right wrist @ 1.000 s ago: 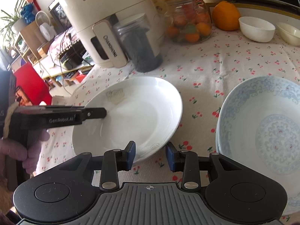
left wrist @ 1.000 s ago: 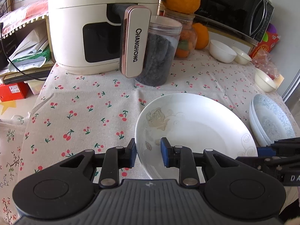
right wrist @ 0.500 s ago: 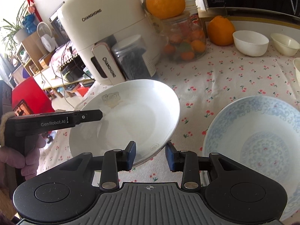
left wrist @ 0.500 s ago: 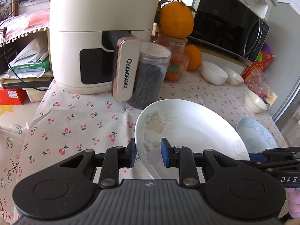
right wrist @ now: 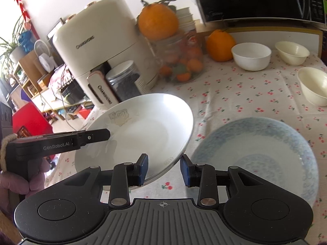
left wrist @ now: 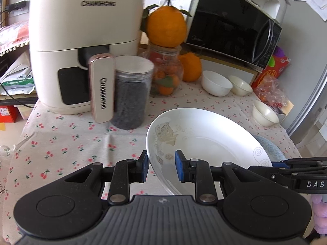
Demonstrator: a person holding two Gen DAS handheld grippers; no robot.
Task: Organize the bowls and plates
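Observation:
A white plate with a pale rose print (left wrist: 204,143) is held up off the table between both grippers. My left gripper (left wrist: 161,168) is shut on its near-left rim. My right gripper (right wrist: 164,168) is shut on the opposite rim of the same plate (right wrist: 143,130). The left gripper's body shows in the right wrist view (right wrist: 61,143). A blue-patterned plate (right wrist: 257,157) lies on the cloth to the right, below the white plate. Three small bowls stand at the back right: a white one (right wrist: 251,56) and two cream ones (right wrist: 292,52) (right wrist: 313,85).
A cream air fryer (left wrist: 81,47) and a jar of dark grains (left wrist: 130,94) stand at the back left. A jar of oranges (left wrist: 165,73), a loose orange (left wrist: 190,67) and a microwave (left wrist: 231,24) are behind. The cherry-print tablecloth (left wrist: 61,143) drops off at left.
Both grippers have lifted the white plate up off the table, and it now tilts with its left side higher. The blue plate stayed where it was.

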